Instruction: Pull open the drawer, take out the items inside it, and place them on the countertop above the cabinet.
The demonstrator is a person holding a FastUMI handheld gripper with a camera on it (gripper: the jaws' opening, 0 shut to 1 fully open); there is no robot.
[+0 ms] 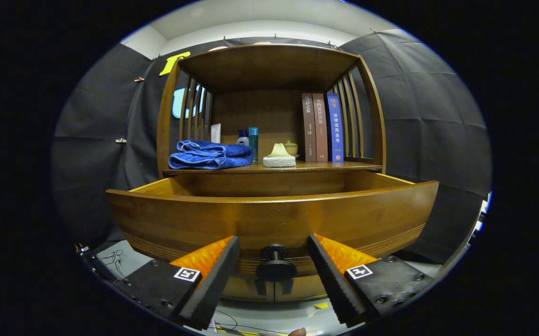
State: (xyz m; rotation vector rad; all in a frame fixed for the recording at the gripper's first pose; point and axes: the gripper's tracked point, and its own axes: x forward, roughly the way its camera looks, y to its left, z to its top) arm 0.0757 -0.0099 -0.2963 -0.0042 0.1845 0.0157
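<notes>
Seen from the claw (273, 261): its fingers stand spread, released, either side of the dark drawer knob (275, 267) without touching it. The wooden drawer (269, 219) just ahead is pulled out, its contents hidden behind the front panel. Beyond, on the desk (325, 166), lie a folded blue towel (210, 155) and upright books (321, 127).

Black cloth walls (428, 116) surround a wooden shelf unit (269, 65) under a white ceiling (260, 18).

Drawer (269, 219) pulled out below the countertop (325, 167) — knob (275, 263) between the fingers (213, 275), seemingly untouched.
</notes>
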